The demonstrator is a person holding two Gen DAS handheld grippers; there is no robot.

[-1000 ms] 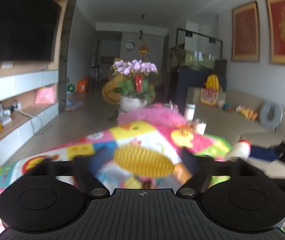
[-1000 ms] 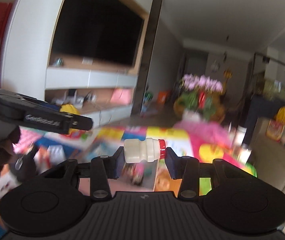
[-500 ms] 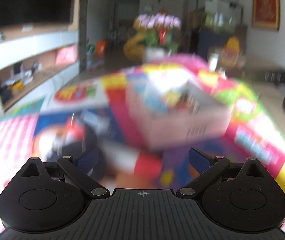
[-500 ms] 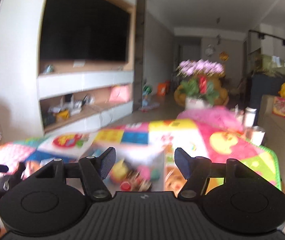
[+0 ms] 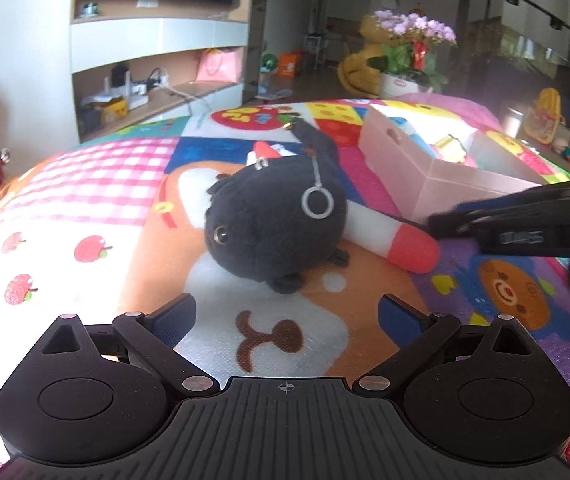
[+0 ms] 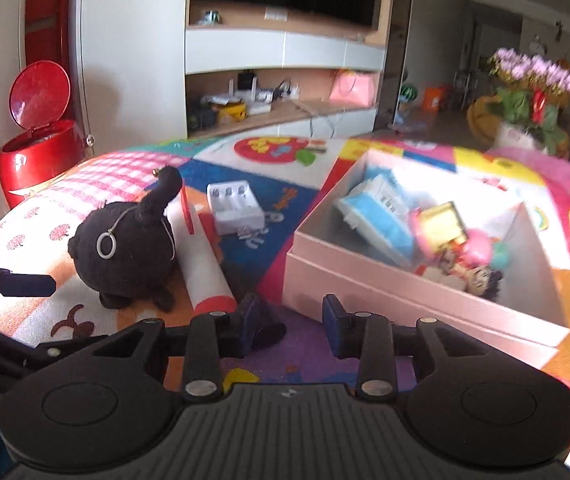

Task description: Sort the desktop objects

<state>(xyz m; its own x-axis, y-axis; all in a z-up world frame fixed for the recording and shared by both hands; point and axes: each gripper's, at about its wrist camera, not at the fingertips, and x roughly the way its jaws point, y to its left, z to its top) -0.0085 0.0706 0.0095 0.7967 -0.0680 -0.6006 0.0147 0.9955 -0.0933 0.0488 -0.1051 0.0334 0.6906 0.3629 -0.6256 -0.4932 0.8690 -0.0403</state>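
A black plush toy (image 5: 273, 220) with a metal ring lies on the colourful mat, just ahead of my left gripper (image 5: 285, 316), which is open and empty. Behind the plush lies a white tube with a red cap (image 5: 389, 236). My right gripper (image 6: 291, 320) hovers low over the mat between that tube (image 6: 205, 264) and the pink box (image 6: 365, 292); its jaws are closing with nothing between them. The box holds a blue pack (image 6: 377, 216), a yellow item (image 6: 441, 224) and small toys. The right gripper's tip (image 5: 445, 226) reaches in from the right beside the tube's cap.
A white battery charger (image 6: 237, 208) lies on the mat behind the plush (image 6: 125, 248). A red bin (image 6: 37, 148) with its lid up stands past the mat's left edge. Shelves and a TV line the far wall; a flower pot (image 5: 405, 80) stands beyond the mat.
The left gripper held a yellow object and the right a small white bottle; both are now empty. Both have dropped and tilted down toward the mat. The right jaws widened, then narrowed.
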